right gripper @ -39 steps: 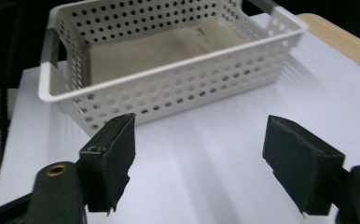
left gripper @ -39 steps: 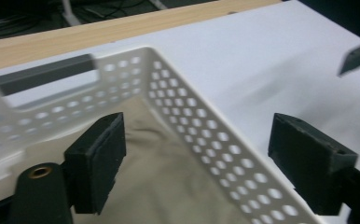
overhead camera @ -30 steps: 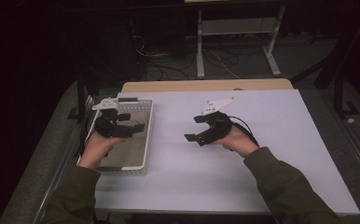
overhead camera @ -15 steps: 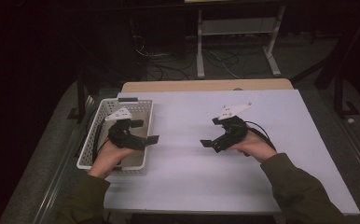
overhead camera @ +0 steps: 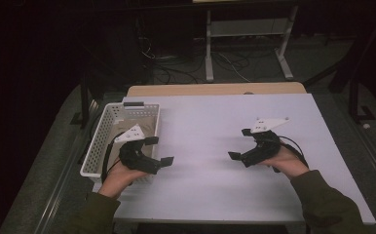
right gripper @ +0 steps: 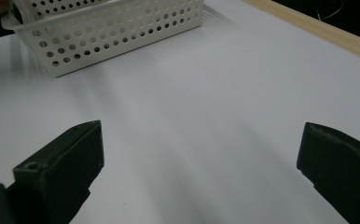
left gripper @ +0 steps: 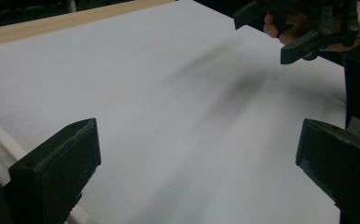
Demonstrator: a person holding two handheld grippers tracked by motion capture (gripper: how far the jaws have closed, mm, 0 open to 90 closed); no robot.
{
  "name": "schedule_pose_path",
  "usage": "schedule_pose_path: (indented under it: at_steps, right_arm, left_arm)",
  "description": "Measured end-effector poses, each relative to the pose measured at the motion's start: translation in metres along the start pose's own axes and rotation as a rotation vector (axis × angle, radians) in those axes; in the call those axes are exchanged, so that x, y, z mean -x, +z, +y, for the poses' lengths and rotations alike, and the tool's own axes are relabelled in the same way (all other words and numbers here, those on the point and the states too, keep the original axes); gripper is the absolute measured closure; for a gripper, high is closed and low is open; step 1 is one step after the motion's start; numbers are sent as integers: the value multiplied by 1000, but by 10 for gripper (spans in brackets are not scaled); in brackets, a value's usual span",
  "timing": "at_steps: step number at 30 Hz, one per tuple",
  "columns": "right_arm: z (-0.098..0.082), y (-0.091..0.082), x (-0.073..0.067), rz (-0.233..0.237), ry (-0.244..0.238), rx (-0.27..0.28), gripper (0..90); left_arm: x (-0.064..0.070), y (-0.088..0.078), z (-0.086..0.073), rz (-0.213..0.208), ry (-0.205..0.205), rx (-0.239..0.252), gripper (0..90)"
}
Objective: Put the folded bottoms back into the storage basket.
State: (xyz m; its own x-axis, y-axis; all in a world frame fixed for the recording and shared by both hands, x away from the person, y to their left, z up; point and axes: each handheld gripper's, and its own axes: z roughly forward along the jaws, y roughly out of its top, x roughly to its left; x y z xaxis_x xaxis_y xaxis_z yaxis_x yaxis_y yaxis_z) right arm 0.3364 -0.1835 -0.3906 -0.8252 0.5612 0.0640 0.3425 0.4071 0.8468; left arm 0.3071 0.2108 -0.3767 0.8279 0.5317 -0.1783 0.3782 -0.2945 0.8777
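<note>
Baskets come first here: the white perforated basket (overhead camera: 109,127) stands at the left edge of the counter (overhead camera: 215,117), its long axis running from the near edge toward the far edge, with what looks like a brown liner on its floor. The left hand-held gripper (overhead camera: 158,151) hovers at the basket's near right corner, partly over its rim, and points toward the middle of the counter, so the basket lies behind and beside it rather than ahead. Its jaws have just been opening and stand released with nothing between them, bare surface ahead in the left gripper view. The right hand-held gripper (overhead camera: 240,144) is well apart on the right half, aimed leftward at the basket (right gripper: 108,32); its jaws also have just been opening and grasp nothing. The left hand is clearly nearer.
</note>
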Motion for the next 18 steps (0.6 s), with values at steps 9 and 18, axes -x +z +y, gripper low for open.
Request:
schedule_pose_path:
  at_steps: [9, 18]
  right_arm:
    - [-19, -27, 1, -32, 20, 28, 3]
    - [-41, -46, -2, -49, 35, 37, 3]
  left_arm:
    - [2, 1, -7, -20, 23, 11, 0]
    - [3, 2, -8, -31, 25, 2, 0]
